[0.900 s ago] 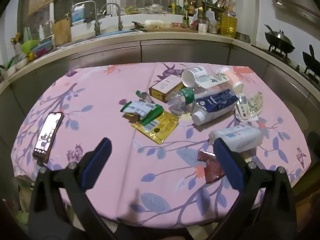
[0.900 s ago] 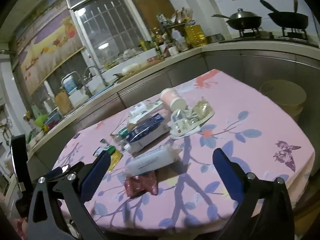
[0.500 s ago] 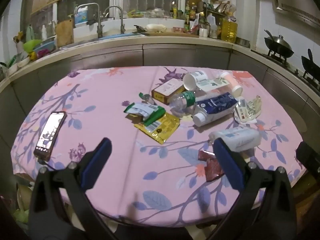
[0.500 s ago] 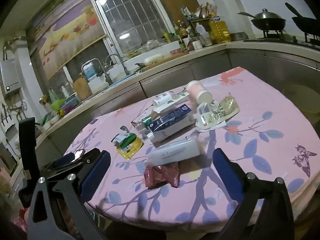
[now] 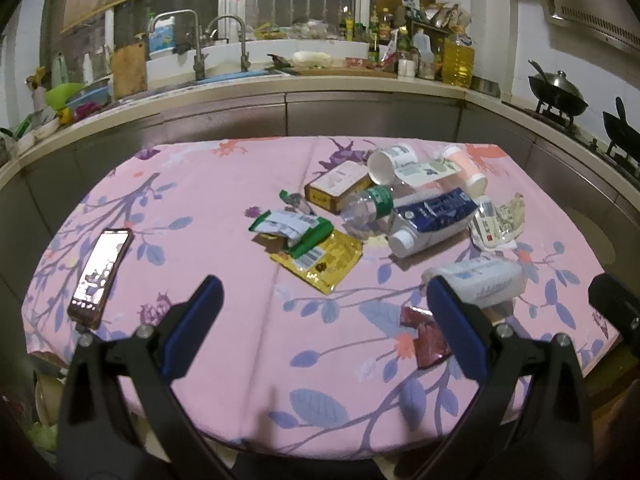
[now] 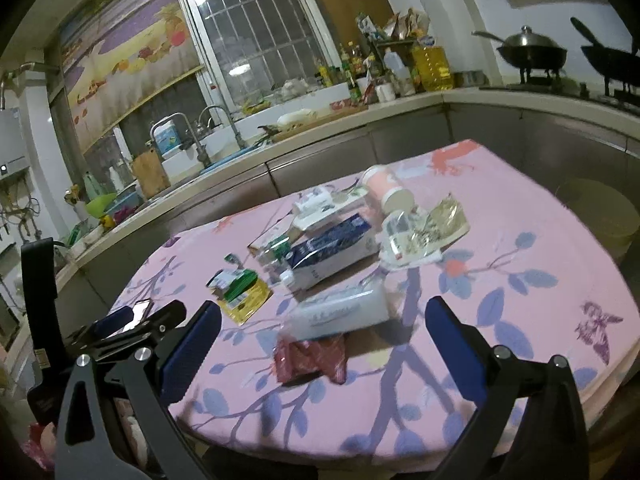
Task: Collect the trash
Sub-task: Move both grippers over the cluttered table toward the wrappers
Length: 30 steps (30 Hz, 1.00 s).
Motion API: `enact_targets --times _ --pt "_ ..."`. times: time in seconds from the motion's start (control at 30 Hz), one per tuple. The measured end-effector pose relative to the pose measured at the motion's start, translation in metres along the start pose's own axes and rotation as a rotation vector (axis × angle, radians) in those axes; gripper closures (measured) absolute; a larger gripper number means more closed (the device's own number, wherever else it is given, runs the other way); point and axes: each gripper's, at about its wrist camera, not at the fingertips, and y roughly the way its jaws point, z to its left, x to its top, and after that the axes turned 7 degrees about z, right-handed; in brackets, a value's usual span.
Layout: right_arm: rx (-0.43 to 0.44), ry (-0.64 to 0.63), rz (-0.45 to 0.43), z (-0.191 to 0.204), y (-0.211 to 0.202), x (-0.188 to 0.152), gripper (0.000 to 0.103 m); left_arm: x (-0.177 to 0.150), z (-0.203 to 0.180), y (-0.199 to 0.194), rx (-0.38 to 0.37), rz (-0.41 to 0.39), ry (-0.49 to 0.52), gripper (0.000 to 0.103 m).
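Trash lies clustered on the pink flowered tablecloth [image 5: 200,200]: a yellow packet [image 5: 320,258] under green-and-white wrappers [image 5: 292,226], a clear plastic bottle [image 5: 366,210], a blue carton [image 5: 434,216], a small box [image 5: 338,186], paper cups [image 5: 390,162], a crumpled wrapper [image 5: 498,224], a white tissue pack [image 5: 480,282] and a dark red wrapper [image 5: 426,338]. My left gripper [image 5: 322,320] hovers open above the table's near edge, nothing between its fingers. My right gripper [image 6: 322,340] is open too, with the red wrapper [image 6: 310,358] and the tissue pack [image 6: 340,314] just beyond it.
A phone [image 5: 100,272] lies on the table's left part. A kitchen counter with a sink [image 5: 224,72] curves behind the table, and pans [image 5: 558,90] sit on a stove at the right. A pale bin [image 6: 596,216] stands beyond the table's right edge.
Both views have tilted and drawn back a little, so the table sits lower and more of the kitchen shows. The right view has swung left. No trash has moved.
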Motion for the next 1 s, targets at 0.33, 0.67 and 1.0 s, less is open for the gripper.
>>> enact_targets --times 0.33,0.67,1.0 --pt "-0.114 -0.029 0.032 -0.003 0.033 0.022 0.005 0.035 -0.001 0.034 -0.003 -0.043 0.063 0.005" --pt "-0.21 -0.011 0.004 0.015 0.052 0.036 0.005 0.066 0.006 0.074 -0.111 -0.017 0.117 0.005" --pt "-0.286 0.059 0.023 0.013 0.049 0.032 0.01 0.076 -0.009 0.1 -0.198 0.031 0.188 0.005"
